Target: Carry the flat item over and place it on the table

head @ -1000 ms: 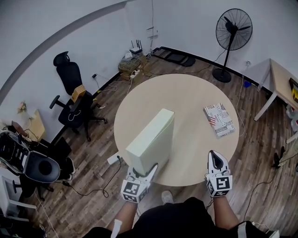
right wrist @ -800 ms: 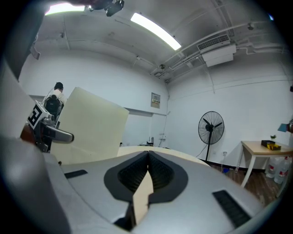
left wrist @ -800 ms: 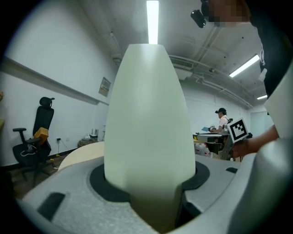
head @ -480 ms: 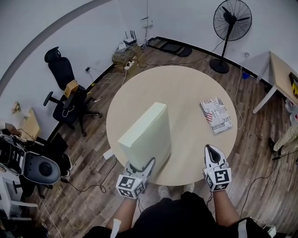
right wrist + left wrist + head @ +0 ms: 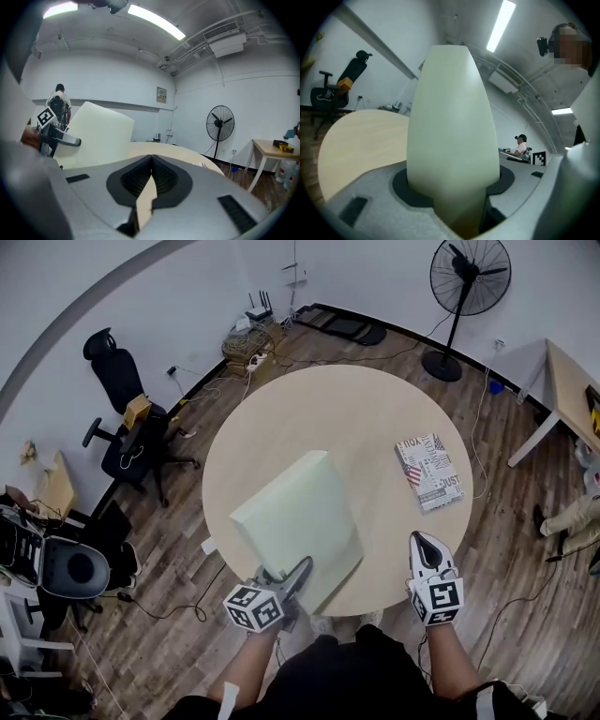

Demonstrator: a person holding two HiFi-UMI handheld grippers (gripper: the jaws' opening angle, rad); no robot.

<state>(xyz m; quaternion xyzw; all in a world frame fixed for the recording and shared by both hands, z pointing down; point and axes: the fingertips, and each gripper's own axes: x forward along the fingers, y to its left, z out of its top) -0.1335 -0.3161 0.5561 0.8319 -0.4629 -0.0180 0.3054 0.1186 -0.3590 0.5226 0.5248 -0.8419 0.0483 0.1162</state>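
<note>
The flat item is a thick pale green-white slab point(image 5: 298, 517), tilted over the near left part of the round beige table point(image 5: 356, 418). My left gripper point(image 5: 289, 579) is shut on the slab's near edge; in the left gripper view the slab point(image 5: 452, 117) fills the space between the jaws, with the table point(image 5: 361, 136) behind and below it. My right gripper point(image 5: 424, 546) is over the table's near right edge, shut with nothing in it. In the right gripper view its pads point(image 5: 161, 176) meet and the slab point(image 5: 93, 136) stands to the left.
A printed magazine point(image 5: 428, 472) lies on the table's right side. A standing fan point(image 5: 469, 277) is at the far right, a black office chair point(image 5: 117, 418) at the left, a side table point(image 5: 570, 381) at the right edge. Cables cross the wooden floor.
The slab has tipped from standing on edge to leaning with its broad face up, and my left gripper has rolled with it. The right gripper has hardly moved.
</note>
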